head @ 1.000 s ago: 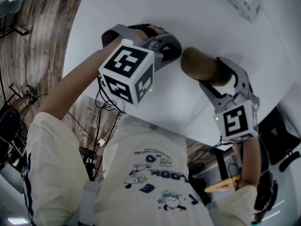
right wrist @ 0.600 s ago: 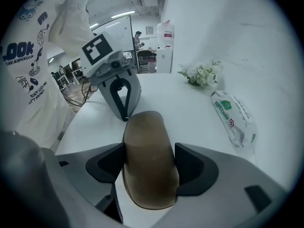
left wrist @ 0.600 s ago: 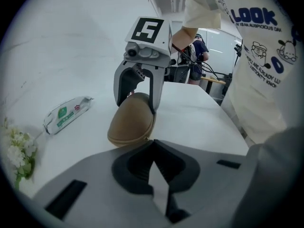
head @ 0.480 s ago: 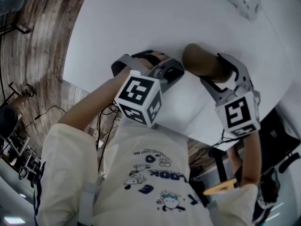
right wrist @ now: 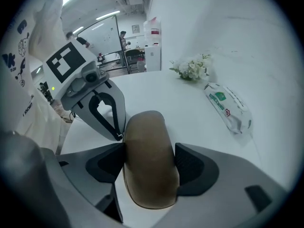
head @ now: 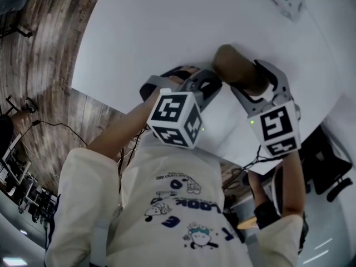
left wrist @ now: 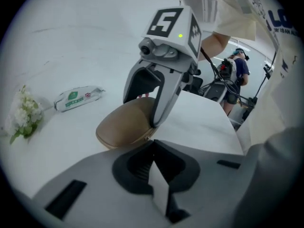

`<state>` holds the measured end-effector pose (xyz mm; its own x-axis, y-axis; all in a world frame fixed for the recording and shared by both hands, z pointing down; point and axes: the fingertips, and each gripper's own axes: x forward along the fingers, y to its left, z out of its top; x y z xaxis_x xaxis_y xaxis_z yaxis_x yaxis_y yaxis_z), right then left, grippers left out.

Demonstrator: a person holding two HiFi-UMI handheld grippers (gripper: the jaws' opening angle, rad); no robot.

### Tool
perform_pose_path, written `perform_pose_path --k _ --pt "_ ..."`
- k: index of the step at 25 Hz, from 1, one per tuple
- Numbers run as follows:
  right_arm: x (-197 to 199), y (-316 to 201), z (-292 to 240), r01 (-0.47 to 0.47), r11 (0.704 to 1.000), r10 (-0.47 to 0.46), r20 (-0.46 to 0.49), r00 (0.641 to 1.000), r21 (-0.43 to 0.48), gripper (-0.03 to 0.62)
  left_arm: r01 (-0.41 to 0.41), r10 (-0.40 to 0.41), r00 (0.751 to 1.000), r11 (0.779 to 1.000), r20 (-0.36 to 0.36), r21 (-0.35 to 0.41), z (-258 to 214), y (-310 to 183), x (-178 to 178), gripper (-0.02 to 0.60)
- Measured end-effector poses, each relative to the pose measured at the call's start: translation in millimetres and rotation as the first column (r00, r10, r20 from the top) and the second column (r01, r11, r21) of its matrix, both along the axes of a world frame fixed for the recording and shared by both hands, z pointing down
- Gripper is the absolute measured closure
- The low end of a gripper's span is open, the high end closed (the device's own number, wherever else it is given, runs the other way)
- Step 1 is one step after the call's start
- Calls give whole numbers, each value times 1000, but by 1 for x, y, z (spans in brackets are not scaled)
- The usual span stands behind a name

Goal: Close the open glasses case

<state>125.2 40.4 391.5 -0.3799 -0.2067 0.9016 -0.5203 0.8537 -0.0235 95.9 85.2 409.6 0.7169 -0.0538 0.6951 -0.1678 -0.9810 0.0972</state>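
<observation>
The tan glasses case (right wrist: 148, 163) lies on the white table (head: 167, 32) with its lid down on the base. My right gripper (right wrist: 149, 156) is shut on it, one pad on each long side. In the head view the case (head: 236, 71) sticks out past the right gripper (head: 257, 81) toward the table's middle. My left gripper (left wrist: 153, 145) is shut with nothing in it, and its tips sit at the case's near edge (left wrist: 124, 125). From the right gripper view the left gripper (right wrist: 118, 136) touches the case's left side.
A white and green wipes packet (right wrist: 228, 106) and a small bunch of white flowers (right wrist: 192, 68) lie farther back on the table. The table's near edge (head: 183, 143) runs just under both grippers. A person (left wrist: 235, 70) stands in the room behind.
My left gripper has slid right along the table toward the case and rolled, so its tips now meet the case. The right gripper has kept its hold in place.
</observation>
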Motion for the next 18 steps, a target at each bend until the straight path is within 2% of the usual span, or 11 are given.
perform_pose_path --k 4,7,14,16,18 --pt "-5 5 -3 -68 997 69 59 996 -28 278 147 -150 988 987 -28 -72 0 -23 -23 581" --pt "-6 21 -5 -75 995 80 79 994 -70 278 213 -214 977 976 -19 -47 -5 -45 -42 581" --pt "-20 19 -20 -98 994 105 150 983 -58 278 213 -214 976 976 36 34 -4 -92 -70 581" --pt "-23 10 -28 -57 998 62 152 986 -39 278 206 -207 977 978 44 35 0 -96 -71 581" --pt "-22 0 -32 28 1000 -28 109 994 3 278 204 -204 978 979 34 20 2 -96 -72 580"
